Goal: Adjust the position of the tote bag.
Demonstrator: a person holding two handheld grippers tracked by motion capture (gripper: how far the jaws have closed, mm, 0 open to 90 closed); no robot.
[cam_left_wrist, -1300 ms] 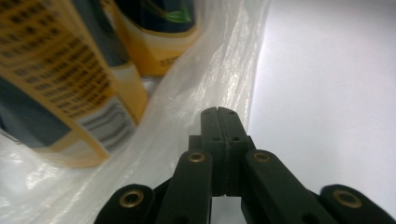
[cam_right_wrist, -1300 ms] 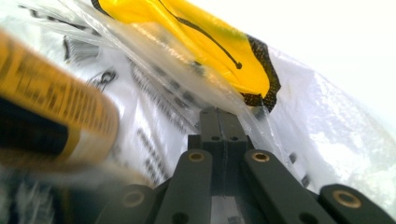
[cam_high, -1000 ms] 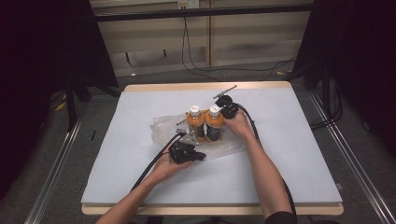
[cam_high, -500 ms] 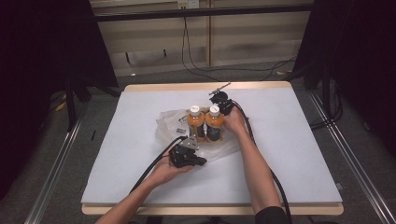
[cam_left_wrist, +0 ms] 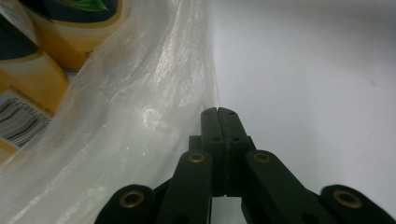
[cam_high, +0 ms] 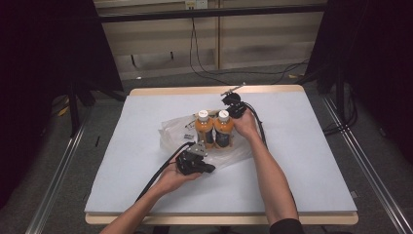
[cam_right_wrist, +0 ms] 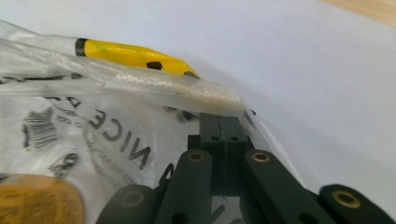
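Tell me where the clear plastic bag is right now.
In the high view, the clear plastic bag lies mid-table under and around the two orange bottles, between the left hand-held gripper and the right hand-held gripper.

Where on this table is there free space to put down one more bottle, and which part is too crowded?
Free: the grey table top right of the right forearm, the left strip beside the clear plastic bag, and the far band behind the two orange bottles. Crowded: the middle, where the left gripper and right gripper pinch the bag's edges.
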